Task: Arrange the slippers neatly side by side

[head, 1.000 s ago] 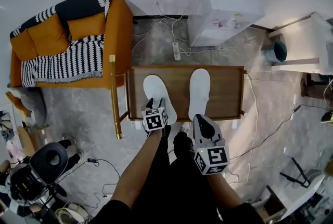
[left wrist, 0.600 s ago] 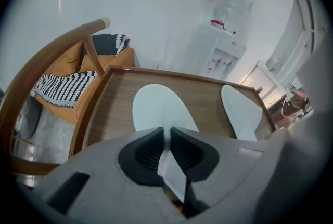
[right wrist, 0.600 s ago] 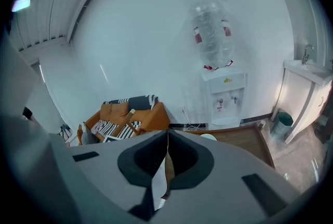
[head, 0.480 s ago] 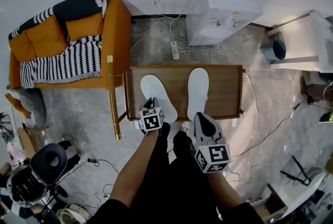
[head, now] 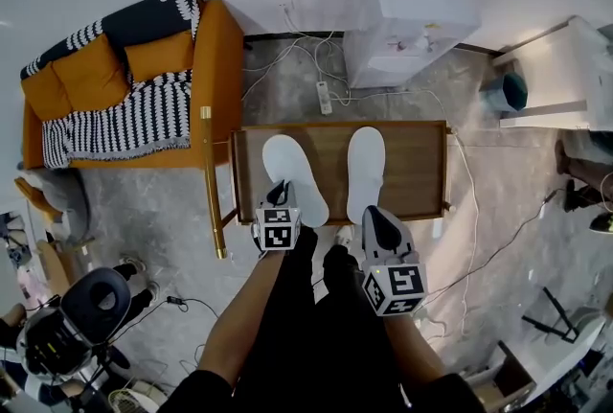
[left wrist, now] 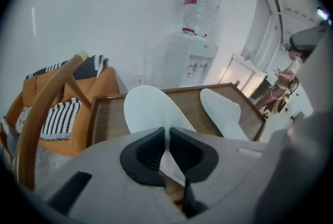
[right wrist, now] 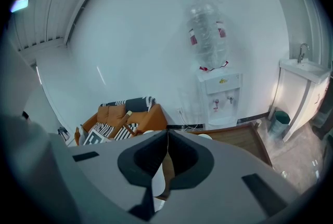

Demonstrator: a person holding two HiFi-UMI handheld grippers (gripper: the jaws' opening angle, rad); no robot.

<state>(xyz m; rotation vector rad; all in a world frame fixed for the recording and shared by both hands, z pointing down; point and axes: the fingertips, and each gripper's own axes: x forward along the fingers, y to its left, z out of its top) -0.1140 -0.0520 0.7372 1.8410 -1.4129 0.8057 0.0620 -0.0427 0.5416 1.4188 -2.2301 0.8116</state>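
The left gripper [head: 280, 193] had just been closing and now pinched the heel of the angled left flat white slipper [head: 292, 173] on the low brown wooden table [head: 421, 173]. The right flat white slipper [head: 366, 164] lay straight beside it, apart. The right gripper [head: 376, 215] hung at its heel, clenched on nothing.

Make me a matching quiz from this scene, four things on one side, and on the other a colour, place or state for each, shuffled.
Things:
1. left slipper
2. right slipper
3. sofa
4. water dispenser

Descriptions:
A. orange, with a striped blanket over it
B. square to the edges of the table
C. carries a large bottle on top
D. at a slant to the table's edges

Pairs: 1-D, 2-B, 3-A, 4-C
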